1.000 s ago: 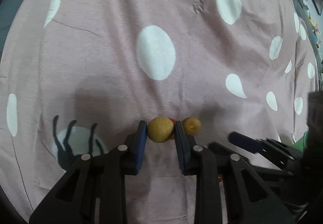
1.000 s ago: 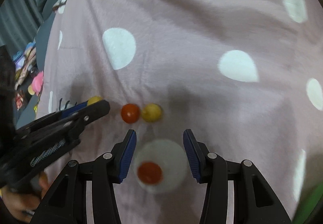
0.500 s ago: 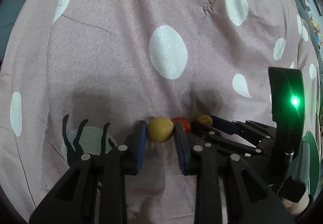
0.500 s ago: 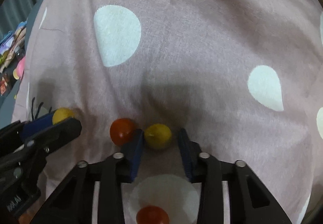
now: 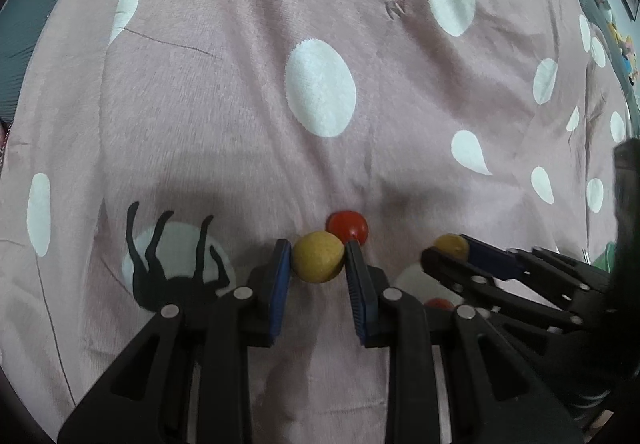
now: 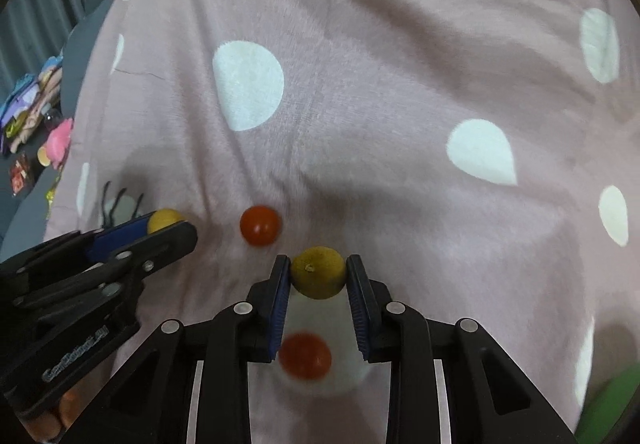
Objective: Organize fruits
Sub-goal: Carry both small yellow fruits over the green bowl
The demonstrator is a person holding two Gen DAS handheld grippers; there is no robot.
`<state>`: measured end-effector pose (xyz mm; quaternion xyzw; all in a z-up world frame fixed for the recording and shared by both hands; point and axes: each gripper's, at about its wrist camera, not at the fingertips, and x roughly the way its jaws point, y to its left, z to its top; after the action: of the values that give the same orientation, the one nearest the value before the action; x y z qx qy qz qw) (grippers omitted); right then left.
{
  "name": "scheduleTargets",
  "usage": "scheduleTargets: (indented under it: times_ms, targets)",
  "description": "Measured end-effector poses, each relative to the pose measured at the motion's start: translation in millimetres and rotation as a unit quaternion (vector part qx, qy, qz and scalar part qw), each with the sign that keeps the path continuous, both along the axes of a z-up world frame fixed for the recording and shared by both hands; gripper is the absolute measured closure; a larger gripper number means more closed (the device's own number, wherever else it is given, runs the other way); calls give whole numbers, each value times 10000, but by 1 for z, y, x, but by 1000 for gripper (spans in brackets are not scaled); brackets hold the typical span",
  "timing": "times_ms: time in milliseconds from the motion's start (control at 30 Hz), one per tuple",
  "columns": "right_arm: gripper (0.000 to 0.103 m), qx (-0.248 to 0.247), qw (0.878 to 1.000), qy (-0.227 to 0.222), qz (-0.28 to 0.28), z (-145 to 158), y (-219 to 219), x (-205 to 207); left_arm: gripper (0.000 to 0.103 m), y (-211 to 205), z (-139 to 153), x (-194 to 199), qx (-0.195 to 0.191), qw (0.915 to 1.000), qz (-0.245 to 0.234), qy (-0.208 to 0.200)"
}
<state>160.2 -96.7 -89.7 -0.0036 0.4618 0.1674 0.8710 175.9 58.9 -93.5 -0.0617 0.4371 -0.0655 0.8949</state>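
My left gripper (image 5: pixel 318 264) is shut on a yellow fruit (image 5: pixel 317 262) and holds it just over the pink spotted blanket (image 5: pixel 240 124). My right gripper (image 6: pixel 318 272) is shut on a second yellow fruit (image 6: pixel 318 271), seen also in the left wrist view (image 5: pixel 451 244). A red tomato (image 5: pixel 347 227) lies on the blanket between the two grippers; it also shows in the right wrist view (image 6: pixel 260 225). A second red tomato (image 6: pixel 305 356) lies on a white spot under my right gripper. The left gripper (image 6: pixel 160 230) shows at the left of the right wrist view.
The blanket has white dots and a black spider print (image 5: pixel 168 264). Toys and clutter (image 6: pixel 36 124) lie past the blanket's left edge. A green thing (image 6: pixel 612 404) is at the lower right corner.
My right gripper has closed on the second yellow fruit and lifted it back from the tomato. My left gripper has kept its yellow fruit and drawn slightly back.
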Motion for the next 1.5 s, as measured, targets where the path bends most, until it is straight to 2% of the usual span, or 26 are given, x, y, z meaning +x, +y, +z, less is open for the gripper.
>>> scheduleTargets:
  times_ms: [300,867,1500]
  targets:
    - [73,140,9996,-179,-149,30,-26,-31,76,-14,9,-30,193,9996,-179,-112]
    - [73,309,9969,-467,-548,52,-58,-100,76,-58,30,-102,522,9949,-756,-415]
    - [73,472,9868,-686,-1388,71,-126,-150,76,-123,51,-134,572,9839,-1574,-630]
